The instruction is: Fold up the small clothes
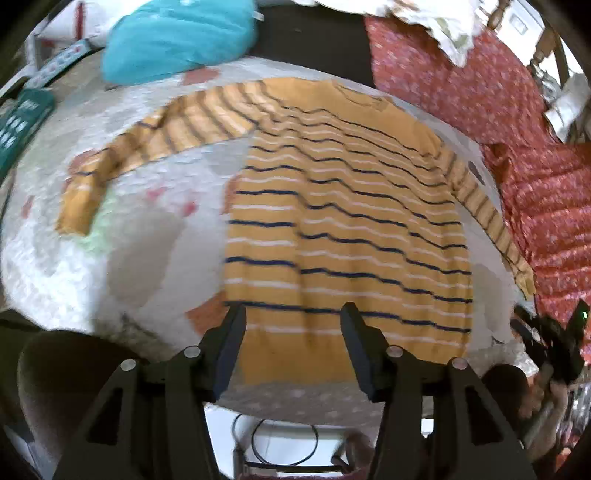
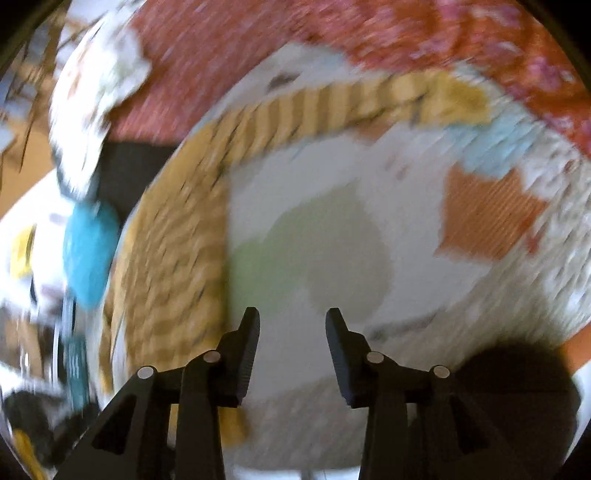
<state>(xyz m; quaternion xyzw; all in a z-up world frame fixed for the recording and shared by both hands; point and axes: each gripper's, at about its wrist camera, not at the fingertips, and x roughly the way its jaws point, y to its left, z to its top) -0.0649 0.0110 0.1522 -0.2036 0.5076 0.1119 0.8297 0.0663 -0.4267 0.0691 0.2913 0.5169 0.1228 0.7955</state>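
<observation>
A small mustard-yellow sweater (image 1: 347,221) with navy and white stripes lies flat on a white patchwork quilt (image 1: 147,236), hem nearest me and both sleeves spread out. My left gripper (image 1: 293,314) hovers over the hem with its jaws apart and nothing between them. In the blurred right wrist view the same sweater (image 2: 173,240) lies to the left, one sleeve (image 2: 332,103) arching across the top. My right gripper (image 2: 291,317) stands open over bare quilt (image 2: 332,192), to the right of the sweater's side edge. The right gripper (image 1: 554,343) also shows at the left view's lower right edge.
A teal garment (image 1: 177,40) lies beyond the sweater at the back left. Red floral bedding (image 1: 517,122) runs along the right, with a white floral cloth (image 1: 436,22) above it. A green remote-like object (image 1: 18,122) sits at the far left. Cables (image 1: 280,443) show below the quilt's near edge.
</observation>
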